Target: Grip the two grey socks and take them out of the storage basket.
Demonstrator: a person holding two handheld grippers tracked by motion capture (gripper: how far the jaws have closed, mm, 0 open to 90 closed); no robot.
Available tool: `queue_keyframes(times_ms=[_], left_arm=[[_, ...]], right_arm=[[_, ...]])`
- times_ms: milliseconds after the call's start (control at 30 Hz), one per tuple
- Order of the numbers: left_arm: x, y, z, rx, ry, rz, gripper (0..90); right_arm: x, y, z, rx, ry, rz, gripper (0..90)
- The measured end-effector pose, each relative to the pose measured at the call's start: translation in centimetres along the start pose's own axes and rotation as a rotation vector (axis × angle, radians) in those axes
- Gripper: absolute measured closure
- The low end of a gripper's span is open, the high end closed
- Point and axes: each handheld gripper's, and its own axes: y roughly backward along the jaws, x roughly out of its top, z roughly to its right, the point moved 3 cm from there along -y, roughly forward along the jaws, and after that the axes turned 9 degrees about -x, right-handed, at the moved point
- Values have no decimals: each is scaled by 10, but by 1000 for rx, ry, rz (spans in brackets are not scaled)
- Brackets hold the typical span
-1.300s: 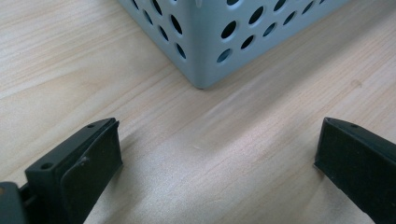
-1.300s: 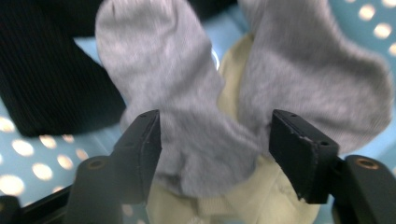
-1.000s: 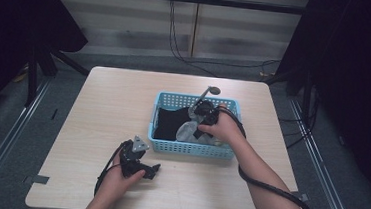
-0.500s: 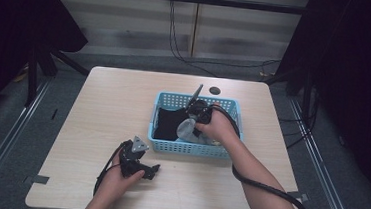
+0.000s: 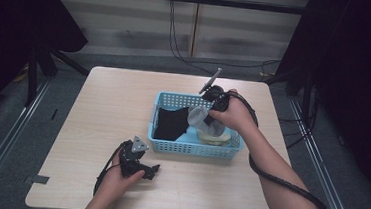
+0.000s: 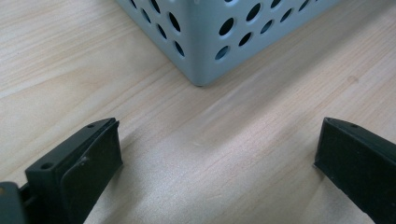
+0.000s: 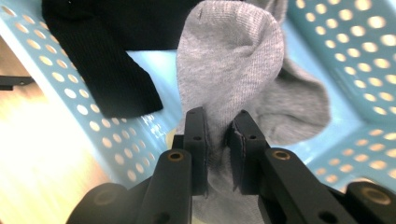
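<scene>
Just got my right gripper [image 7: 218, 140] clamped on the grey sock [image 7: 233, 60]; the jaws closed on it a moment ago and it's now lifted above the blue basket [image 5: 170, 146], center-right of the high view. Left gripper [image 6: 215, 158] sits wide open, lower left. Sock's coming out.

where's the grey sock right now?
The grey knit sock is pinched in the right gripper, hanging over the right half of the light-blue perforated plastic basket, beside the black fabric lying inside it.
</scene>
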Motion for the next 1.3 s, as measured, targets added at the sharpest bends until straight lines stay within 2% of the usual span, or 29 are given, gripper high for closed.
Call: queue_keyframes(times_ms=[167, 333, 467, 567, 733, 867, 1033, 1067, 1300], left_arm=[[0, 0, 0, 1, 0, -1, 0], [0, 0, 0, 0, 0, 0, 0], [0, 0, 0, 1, 1, 0, 0], [0, 0, 0, 1, 0, 0, 0], [0, 0, 0, 2, 4, 3, 0], [0, 0, 0, 2, 0, -1, 0], [0, 0, 0, 1, -1, -1, 0], [0, 0, 0, 2, 0, -1, 0], [0, 0, 0, 2, 0, -1, 0]], right_arm=[[0, 17, 8, -12, 16, 5, 781], [-1, 30, 14, -11, 10, 14, 778], [-6, 37, 21, -28, 5, 16, 777], [-10, 39, 25, -28, -11, 16, 777], [-24, 45, 38, -17, -76, 25, 777], [-34, 51, 48, -18, -101, 42, 777], [-44, 59, 59, -30, -136, 56, 777], [-49, 63, 64, -35, -148, 58, 777], [-67, 70, 80, -71, -171, 36, 777]])
